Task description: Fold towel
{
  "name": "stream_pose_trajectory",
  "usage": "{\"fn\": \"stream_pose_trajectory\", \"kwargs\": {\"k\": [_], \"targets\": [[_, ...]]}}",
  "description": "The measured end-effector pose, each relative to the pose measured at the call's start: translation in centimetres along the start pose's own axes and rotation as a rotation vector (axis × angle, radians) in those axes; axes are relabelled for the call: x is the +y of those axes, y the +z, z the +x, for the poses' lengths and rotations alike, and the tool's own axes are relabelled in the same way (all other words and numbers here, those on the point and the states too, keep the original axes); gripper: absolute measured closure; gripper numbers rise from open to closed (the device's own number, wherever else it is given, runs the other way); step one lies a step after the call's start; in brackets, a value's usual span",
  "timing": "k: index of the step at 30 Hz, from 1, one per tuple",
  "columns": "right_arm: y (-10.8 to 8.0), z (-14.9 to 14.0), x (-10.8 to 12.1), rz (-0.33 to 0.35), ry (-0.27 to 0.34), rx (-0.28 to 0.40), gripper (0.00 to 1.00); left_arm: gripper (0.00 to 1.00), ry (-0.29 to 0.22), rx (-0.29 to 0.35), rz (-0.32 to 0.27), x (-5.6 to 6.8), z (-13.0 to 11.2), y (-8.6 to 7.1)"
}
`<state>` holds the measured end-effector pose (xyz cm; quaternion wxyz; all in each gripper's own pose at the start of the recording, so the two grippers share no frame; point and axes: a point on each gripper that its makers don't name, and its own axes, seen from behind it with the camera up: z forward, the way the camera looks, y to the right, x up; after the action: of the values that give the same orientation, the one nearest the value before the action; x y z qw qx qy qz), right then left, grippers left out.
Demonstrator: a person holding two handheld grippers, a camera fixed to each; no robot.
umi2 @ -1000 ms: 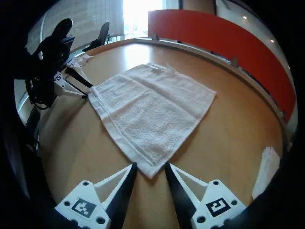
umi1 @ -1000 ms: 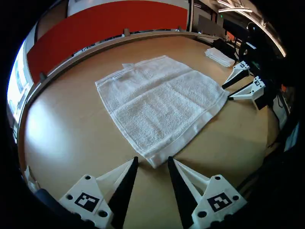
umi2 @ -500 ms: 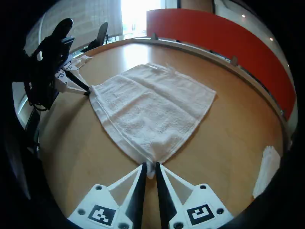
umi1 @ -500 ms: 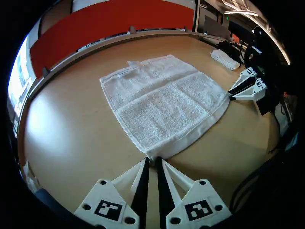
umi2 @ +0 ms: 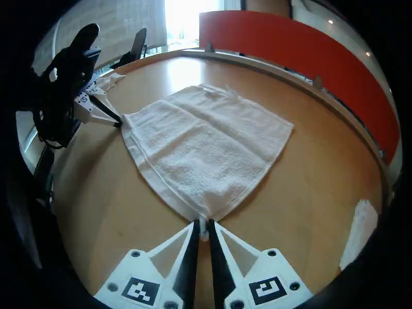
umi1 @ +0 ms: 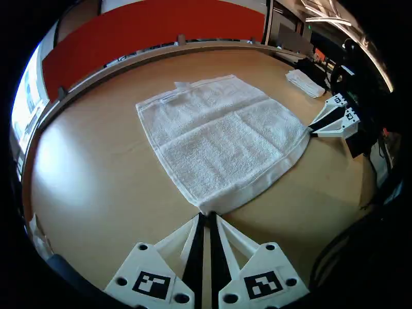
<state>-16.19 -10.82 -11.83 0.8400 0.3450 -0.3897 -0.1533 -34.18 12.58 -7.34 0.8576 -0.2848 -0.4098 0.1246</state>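
A white towel (umi1: 221, 134) lies spread flat on the wooden table (umi1: 98, 175). My left gripper (umi1: 207, 216) is shut on the towel's near corner in the left gripper view. The right gripper (umi1: 311, 131) pinches the towel's right corner farther off in that view. In the right gripper view the towel (umi2: 206, 147) spreads ahead, and my right gripper (umi2: 204, 225) is shut on its near corner. The left gripper (umi2: 120, 123) holds the towel's left corner there, with a dark-gloved hand behind it.
A folded white towel (umi1: 305, 82) lies at the table's far right; it also shows as a white cloth (umi2: 360, 232) at the right edge. A red partition (umi1: 154, 31) runs behind the table's curved rim. Chairs (umi2: 136, 46) stand near a bright window.
Both grippers went from open astride the towel's corners to shut on them. The pinched corners have bunched slightly between the fingers.
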Motion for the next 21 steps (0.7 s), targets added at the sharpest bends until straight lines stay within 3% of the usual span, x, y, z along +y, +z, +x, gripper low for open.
{"fn": "stream_pose_trajectory", "kwargs": {"k": [9,21], "targets": [[-0.4,0.3,0.2,0.000,-0.006,0.000,0.88,0.95,-0.066,-0.007,-0.027,0.4,0.1,-0.2],[-1.7,1.6,0.6,-0.012,-0.006,0.026,0.88,0.95,-0.104,0.000,-0.032,0.7,1.0,-1.8]]}}
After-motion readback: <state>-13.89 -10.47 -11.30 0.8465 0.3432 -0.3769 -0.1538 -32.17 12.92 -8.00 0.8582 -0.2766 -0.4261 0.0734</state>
